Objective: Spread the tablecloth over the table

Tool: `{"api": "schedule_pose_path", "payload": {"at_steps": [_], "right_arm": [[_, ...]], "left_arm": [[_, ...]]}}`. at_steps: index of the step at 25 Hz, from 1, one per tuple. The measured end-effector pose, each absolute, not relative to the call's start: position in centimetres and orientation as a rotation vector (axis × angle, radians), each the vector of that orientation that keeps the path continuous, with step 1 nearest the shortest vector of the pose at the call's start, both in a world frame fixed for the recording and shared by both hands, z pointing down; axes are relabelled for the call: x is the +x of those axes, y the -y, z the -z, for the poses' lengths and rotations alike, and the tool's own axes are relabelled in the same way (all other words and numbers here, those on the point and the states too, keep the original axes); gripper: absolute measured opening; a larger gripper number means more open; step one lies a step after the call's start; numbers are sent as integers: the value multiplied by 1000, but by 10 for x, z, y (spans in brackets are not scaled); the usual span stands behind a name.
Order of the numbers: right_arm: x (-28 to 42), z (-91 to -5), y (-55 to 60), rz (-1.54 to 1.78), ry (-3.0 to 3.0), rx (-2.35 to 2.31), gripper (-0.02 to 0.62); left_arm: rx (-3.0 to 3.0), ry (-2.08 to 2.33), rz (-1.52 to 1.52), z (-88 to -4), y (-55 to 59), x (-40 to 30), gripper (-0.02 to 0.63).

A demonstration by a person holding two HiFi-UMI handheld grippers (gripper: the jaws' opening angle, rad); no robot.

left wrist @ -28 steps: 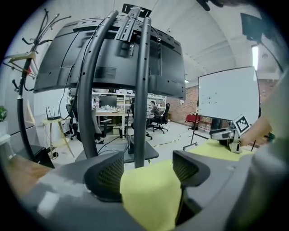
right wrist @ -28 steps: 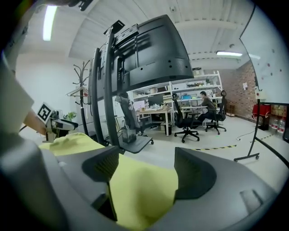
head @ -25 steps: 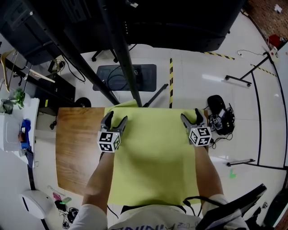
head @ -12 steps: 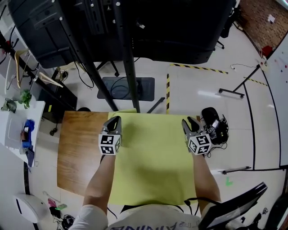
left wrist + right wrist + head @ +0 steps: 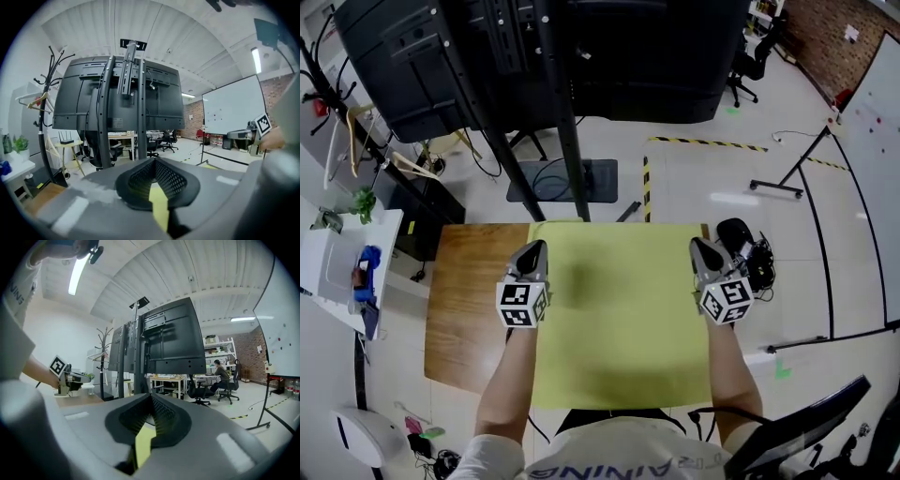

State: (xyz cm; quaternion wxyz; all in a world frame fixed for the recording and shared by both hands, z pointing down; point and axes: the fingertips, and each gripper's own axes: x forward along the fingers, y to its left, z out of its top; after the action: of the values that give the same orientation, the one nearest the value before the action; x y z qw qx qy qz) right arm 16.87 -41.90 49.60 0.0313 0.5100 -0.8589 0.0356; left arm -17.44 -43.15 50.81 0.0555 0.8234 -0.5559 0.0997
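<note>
A yellow-green tablecloth (image 5: 619, 319) hangs stretched between my two grippers above the wooden table (image 5: 473, 300), hiding the table's right part. At the cloth's left edge near the far corner, my left gripper (image 5: 532, 255) is shut on it. My right gripper (image 5: 706, 251) is shut on the right edge, level with the left one. In the left gripper view a yellow strip of tablecloth (image 5: 159, 208) shows pinched between the closed jaws of the left gripper (image 5: 155, 161). The right gripper view shows the same: tablecloth (image 5: 142, 446) clamped in the right gripper (image 5: 151, 398).
A big black screen on a wheeled stand (image 5: 572, 141) rises just beyond the table's far edge. A white side table (image 5: 337, 267) stands at the left, a black bag with cables (image 5: 742, 246) on the floor at the right. A person (image 5: 220, 373) sits at a distant desk.
Both grippers closed on the cloth's side edges and rose with it. The cloth now looks taut and lifted between them instead of lying flat.
</note>
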Motion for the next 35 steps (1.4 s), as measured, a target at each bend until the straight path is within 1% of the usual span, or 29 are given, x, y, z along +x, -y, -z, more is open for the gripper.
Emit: {"api": "schedule_pose_path", "payload": {"at_steps": [9,15,21,29,35], "right_arm": [[182,-449,347,-113,2689,1573,8],[178,-420,299,-98,2717,1563,8],[156,-401,243,-50,2710,1576,8],[118,-387,156,-38,2677,1655,8],[97,-377,120,-11,2675,1626,8]], "left_arm": [[2494,1722,-215,-468,345,-176,6],[2566,1692,-200,-433,304,-165,6],[2649,1666,-208,-418,262,-175,6],[2696,1574,-196,-417,189,-207,6],[2687,1566,-163,-417,149,-220,6]]}}
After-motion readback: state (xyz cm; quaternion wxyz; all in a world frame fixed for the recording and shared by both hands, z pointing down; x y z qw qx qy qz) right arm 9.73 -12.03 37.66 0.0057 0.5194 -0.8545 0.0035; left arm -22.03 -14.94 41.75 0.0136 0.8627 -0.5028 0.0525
